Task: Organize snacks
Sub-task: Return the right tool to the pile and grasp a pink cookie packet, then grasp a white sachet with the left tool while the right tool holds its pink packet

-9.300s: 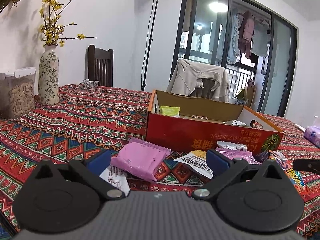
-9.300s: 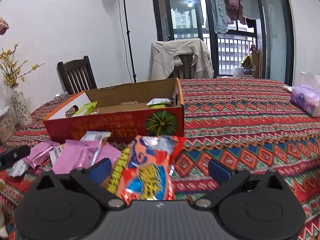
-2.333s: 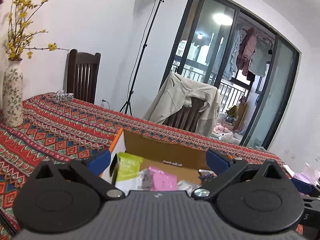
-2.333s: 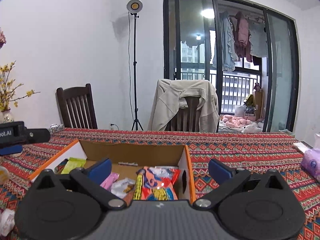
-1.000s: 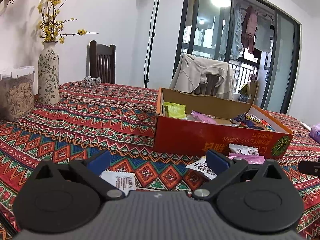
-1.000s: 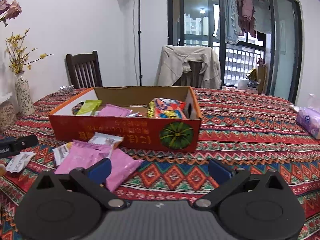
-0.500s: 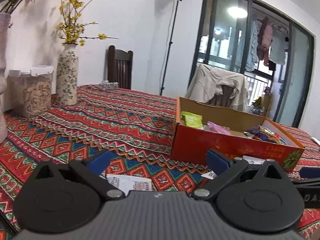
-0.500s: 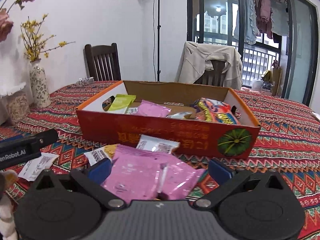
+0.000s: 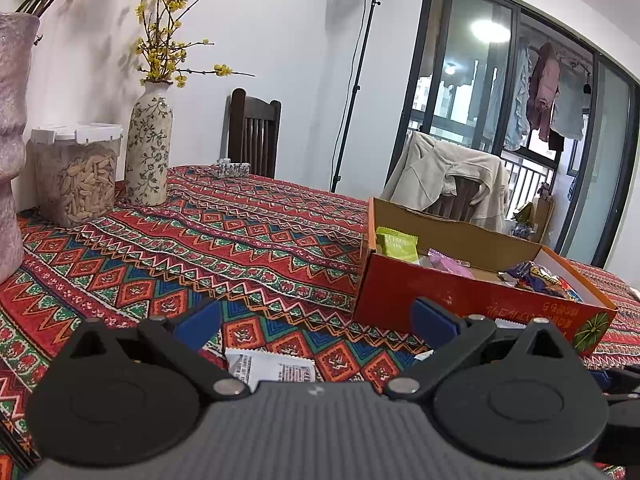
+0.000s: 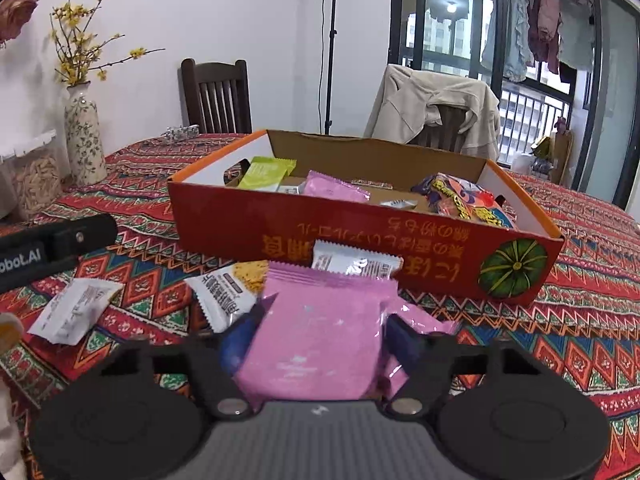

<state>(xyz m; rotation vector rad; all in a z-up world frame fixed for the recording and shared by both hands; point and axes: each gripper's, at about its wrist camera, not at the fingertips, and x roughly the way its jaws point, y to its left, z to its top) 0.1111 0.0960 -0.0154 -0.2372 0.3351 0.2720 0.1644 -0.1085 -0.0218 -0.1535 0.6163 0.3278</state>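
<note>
A red cardboard box (image 10: 400,256) stands on the patterned table and holds green, pink and colourful snack packs; it also shows in the left wrist view (image 9: 460,300). My right gripper (image 10: 320,332) is shut on a pink snack pack (image 10: 320,332) in front of the box. A white packet (image 10: 352,262), a white-and-yellow packet (image 10: 228,288) and another pink pack (image 10: 420,326) lie near it. My left gripper (image 9: 316,320) is open and empty, low over a white packet (image 9: 272,366) that also shows in the right wrist view (image 10: 76,308).
A flowered vase (image 9: 149,148) and a clear jar of nuts (image 9: 76,176) stand at the table's left side. A purple vase (image 9: 10,140) is at the far left. Chairs (image 9: 252,132) stand behind the table. The left gripper's body (image 10: 52,248) shows at left in the right wrist view.
My right gripper's fingers have closed onto the pink snack pack in front of the box. My left gripper has drifted left over the white packet and stays open.
</note>
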